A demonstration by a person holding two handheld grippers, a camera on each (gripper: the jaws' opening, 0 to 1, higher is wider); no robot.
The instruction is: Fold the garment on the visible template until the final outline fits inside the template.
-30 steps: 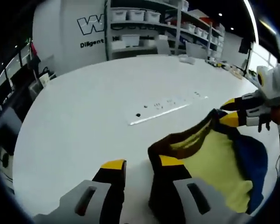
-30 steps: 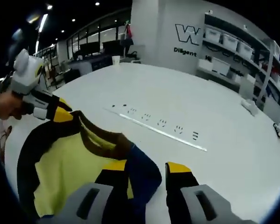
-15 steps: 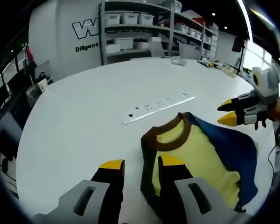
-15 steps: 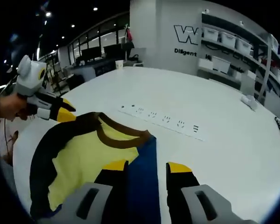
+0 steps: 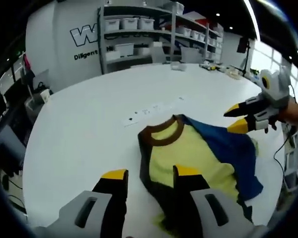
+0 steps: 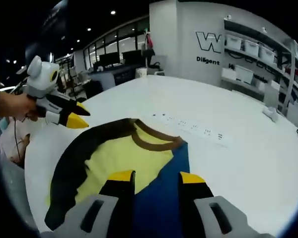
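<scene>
We record the garment, a yellow shirt [image 5: 193, 153] with a brown collar [image 5: 164, 133], a blue sleeve [image 5: 228, 148] and a dark brown sleeve [image 6: 77, 163], lying spread out and flat on the white table [image 5: 79, 129]. Just beyond the collar a thin white strip with small dark marks [image 5: 151, 109] lies on the tabletop, close to the shirt but apart from it.

In the left gripper view, the left gripper [image 5: 145, 174] hangs over the near edge of the shirt, jaws apart, nothing between them. The right gripper [image 5: 237, 118] enters from the right, held by a hand [image 5: 295, 111], over the blue sleeve; its yellow tips are separated and grip no cloth.

In the right gripper view, the right gripper's jaws stand apart above the blue and yellow panels. The left gripper's tips sit just off the brown sleeve, spread, free of fabric.

Shelving with white bins [image 5: 139, 29] lines the far wall.
</scene>
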